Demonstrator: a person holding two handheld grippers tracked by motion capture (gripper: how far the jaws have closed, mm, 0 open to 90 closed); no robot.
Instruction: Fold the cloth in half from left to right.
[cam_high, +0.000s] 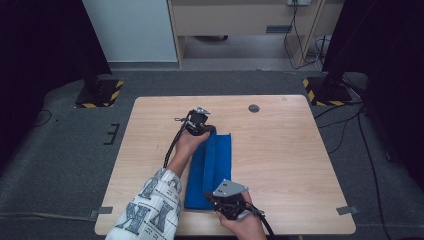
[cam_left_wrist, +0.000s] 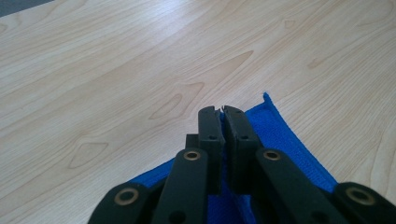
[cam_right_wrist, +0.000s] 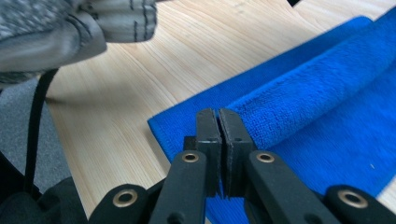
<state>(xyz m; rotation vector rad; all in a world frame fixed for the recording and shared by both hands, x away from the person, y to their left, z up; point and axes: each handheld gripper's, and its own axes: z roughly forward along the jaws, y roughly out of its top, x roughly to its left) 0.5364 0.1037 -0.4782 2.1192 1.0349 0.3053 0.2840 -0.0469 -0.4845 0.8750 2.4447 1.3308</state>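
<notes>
Lengthwise, the blue towel (cam_high: 210, 170) is lying on the worktop (cam_high: 280, 150) running away from the person, with the left gripper (cam_high: 210, 131) pinching its far end and the right gripper (cam_high: 212, 199) pinching its near end.

A pale wooden table (cam_high: 280, 150) stands on grey carpet (cam_high: 60, 165), with a small dark round cap (cam_high: 254, 108) set in its top toward one o'clock. Two black stands on yellow-and-black striped bases sit at ten o'clock (cam_high: 99, 93) and two o'clock (cam_high: 325, 91), dark curtains (cam_high: 35, 60) hanging to either side. At twelve o'clock a pale wall panel (cam_high: 132, 30) adjoins a light wooden desk (cam_high: 240, 20) with cables (cam_high: 300, 45) trailing down.
</notes>
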